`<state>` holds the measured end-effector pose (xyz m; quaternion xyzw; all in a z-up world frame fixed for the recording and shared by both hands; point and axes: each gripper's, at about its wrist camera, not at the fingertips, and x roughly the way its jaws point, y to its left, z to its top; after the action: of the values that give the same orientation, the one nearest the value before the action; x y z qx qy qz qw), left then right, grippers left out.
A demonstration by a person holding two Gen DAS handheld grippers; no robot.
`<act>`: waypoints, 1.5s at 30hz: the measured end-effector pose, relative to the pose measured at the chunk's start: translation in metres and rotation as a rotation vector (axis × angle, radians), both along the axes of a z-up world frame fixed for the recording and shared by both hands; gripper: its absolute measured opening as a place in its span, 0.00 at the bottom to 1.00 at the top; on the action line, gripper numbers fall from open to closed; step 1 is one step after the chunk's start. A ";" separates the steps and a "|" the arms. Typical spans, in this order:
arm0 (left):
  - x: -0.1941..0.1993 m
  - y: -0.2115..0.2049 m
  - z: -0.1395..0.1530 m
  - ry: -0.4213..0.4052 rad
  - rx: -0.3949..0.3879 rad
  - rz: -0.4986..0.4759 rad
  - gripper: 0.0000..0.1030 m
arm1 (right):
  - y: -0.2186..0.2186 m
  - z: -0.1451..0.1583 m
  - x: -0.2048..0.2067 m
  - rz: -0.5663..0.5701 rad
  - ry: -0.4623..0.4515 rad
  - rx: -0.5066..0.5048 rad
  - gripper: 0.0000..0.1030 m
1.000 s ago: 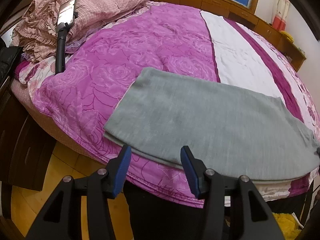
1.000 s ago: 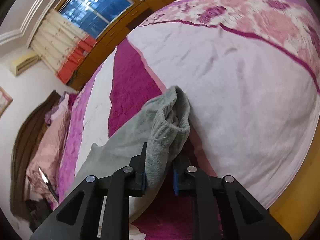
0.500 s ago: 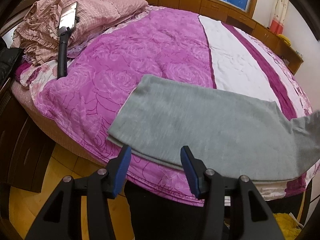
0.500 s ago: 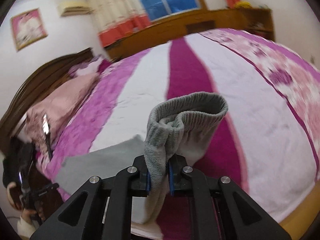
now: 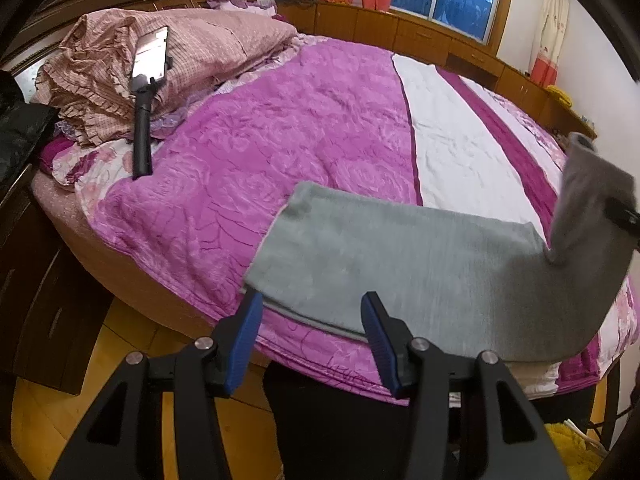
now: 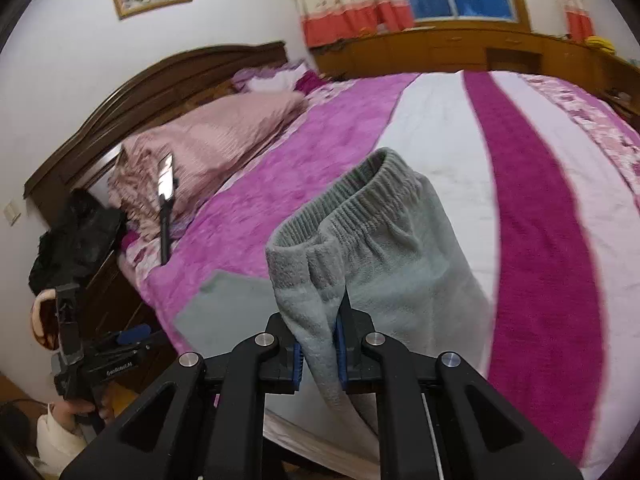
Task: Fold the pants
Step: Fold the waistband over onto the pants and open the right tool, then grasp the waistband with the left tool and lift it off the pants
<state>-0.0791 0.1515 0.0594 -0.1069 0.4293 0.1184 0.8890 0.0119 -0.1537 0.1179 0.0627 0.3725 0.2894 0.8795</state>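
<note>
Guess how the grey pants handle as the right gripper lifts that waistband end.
Likely floppy: the grey pants bunch and droop around the right gripper. Probably light, hanging from one pinch. Fleecy fabric should grip rather than slip.

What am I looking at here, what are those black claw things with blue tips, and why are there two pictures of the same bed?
Those are two hand-held grippers, one in each of a person's hands, each with a fisheye camera looking along its fingers, hence two pictures. The left gripper is open, hovering at the bed's near edge. The right gripper is clamped on the elastic waistband of the grey pants, lifting that end up. The rest of the pants lies flat on the purple bedspread. A phone on a stick leans on the pink pillows.
</note>
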 end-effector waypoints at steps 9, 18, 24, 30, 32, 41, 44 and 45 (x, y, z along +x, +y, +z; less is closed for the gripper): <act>-0.002 0.014 -0.019 0.029 -0.039 0.026 0.52 | 0.091 -0.053 0.016 0.118 0.126 -0.047 0.05; 0.003 0.011 -0.031 0.043 -0.071 0.007 0.52 | 0.139 -0.114 0.011 0.252 0.285 -0.018 0.31; 0.006 -0.001 -0.028 0.031 -0.080 -0.020 0.52 | 0.128 -0.104 -0.006 0.339 0.288 0.024 0.45; 0.015 -0.023 -0.023 0.027 -0.100 -0.098 0.52 | 0.079 -0.088 -0.011 0.235 0.241 -0.014 0.45; 0.022 -0.031 -0.024 0.032 -0.124 -0.125 0.53 | 0.060 -0.089 -0.012 0.155 0.202 -0.078 0.45; 0.065 -0.058 -0.049 0.115 -0.273 -0.167 0.53 | 0.001 -0.116 -0.016 0.008 0.232 -0.166 0.45; 0.073 -0.064 -0.057 0.140 -0.271 -0.154 0.53 | 0.000 -0.125 -0.018 0.023 0.248 -0.185 0.45; 0.075 -0.066 -0.060 0.146 -0.263 -0.152 0.53 | 0.000 -0.129 -0.018 0.030 0.255 -0.194 0.45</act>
<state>-0.0038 0.0852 -0.0002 -0.1808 0.5113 0.0010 0.8401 -0.0062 -0.1532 -0.0110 0.0080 0.5082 0.2547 0.8227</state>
